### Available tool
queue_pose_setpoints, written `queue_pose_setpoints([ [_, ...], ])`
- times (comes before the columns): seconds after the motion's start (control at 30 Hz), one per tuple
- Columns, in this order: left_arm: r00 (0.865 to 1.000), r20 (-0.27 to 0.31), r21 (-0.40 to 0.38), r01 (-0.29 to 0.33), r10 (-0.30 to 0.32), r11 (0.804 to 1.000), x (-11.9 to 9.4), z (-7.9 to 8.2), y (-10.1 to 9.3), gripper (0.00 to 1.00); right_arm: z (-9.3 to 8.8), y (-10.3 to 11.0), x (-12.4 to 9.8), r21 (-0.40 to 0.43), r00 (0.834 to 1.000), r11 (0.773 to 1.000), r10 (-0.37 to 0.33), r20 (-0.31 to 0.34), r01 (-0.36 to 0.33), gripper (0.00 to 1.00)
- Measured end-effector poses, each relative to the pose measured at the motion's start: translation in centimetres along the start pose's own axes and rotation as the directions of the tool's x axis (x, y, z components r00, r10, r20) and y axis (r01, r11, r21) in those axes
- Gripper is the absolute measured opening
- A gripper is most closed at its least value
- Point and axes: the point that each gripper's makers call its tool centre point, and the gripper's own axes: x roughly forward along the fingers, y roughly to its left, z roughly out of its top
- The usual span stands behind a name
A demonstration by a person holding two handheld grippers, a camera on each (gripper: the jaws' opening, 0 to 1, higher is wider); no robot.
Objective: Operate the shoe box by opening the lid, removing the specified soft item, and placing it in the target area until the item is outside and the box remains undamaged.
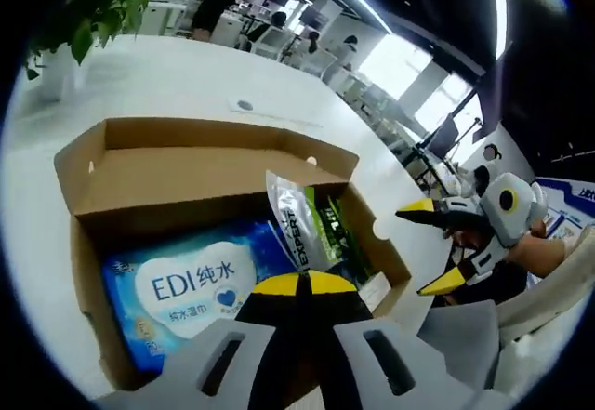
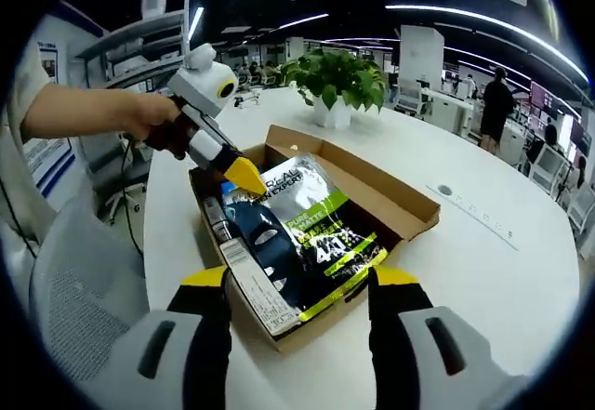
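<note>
The cardboard shoe box lies on the white table with its lid folded back. Inside lies a blue wet-wipes pack. A silver and green soft pouch stands up from the box, and my left gripper is shut on its edge. My right gripper hovers open beside the box's right end. In the right gripper view the pouch slants across the open box. There the left gripper pinches the pouch's upper corner. The right gripper is open just before the box's near wall.
A potted plant stands on the table beyond the box. A round cable port sits in the tabletop. A long white carton lies along the box's near side. People and desks fill the background.
</note>
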Motion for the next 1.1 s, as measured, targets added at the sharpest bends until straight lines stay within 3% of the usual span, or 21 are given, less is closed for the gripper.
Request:
queue_pose_setpoints([
  [0.33,1.0,0.009,-0.013,-0.026,0.026,1.0,-0.4,1.1,-0.8,0.0,0.3,0.7,1.7,-0.001,1.0,1.0,-0.008,-0.006,0.008,0.54],
  [0.83,0.998,0.041,-0.109,-0.033,0.038,0.993,-0.6,2.1,-2.5,0.0,1.4,0.9,4.6,-0.012,0.997,0.997,-0.078,0.019,0.078,0.55],
  [1.1,0.999,0.037,-0.126,-0.033,0.038,0.992,-0.6,2.1,-3.3,0.0,0.7,0.4,5.4,-0.061,0.992,0.99,-0.125,-0.021,0.124,0.53],
])
